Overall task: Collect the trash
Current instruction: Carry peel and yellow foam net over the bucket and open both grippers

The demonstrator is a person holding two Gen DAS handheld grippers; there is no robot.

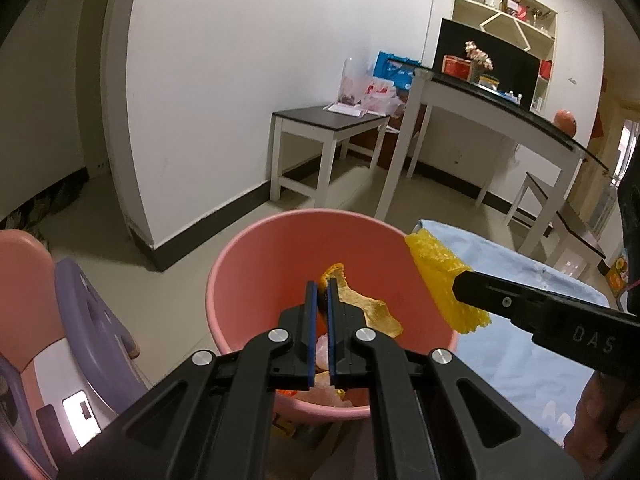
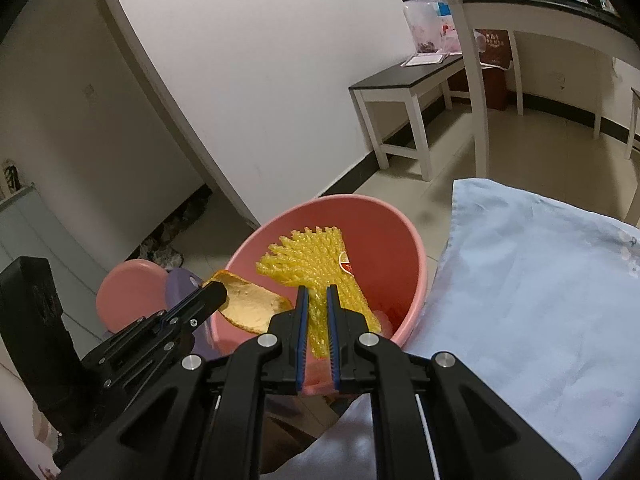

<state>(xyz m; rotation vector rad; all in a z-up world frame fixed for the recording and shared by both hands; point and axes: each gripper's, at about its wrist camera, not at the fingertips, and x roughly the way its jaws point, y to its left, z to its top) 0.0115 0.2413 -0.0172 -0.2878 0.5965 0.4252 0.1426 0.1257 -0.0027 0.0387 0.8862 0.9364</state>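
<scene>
A yellow foam net (image 2: 320,276), ribbed and open-meshed with a frayed, splayed far end and a small red-and-white label, is pinched between the pads of the right gripper (image 2: 318,300) and held over the pink bin (image 2: 404,240). An orange peel (image 1: 360,300), curled, pale and pithy inside with a bright rind edge, is clamped in the left gripper (image 1: 322,292) above the same bin. More scraps are seen at the bin's bottom. A pale blue cloth (image 2: 540,280) lies just beside the bin.

Bucket (image 2: 396,264) left of cloth (image 2: 532,280)
</scene>
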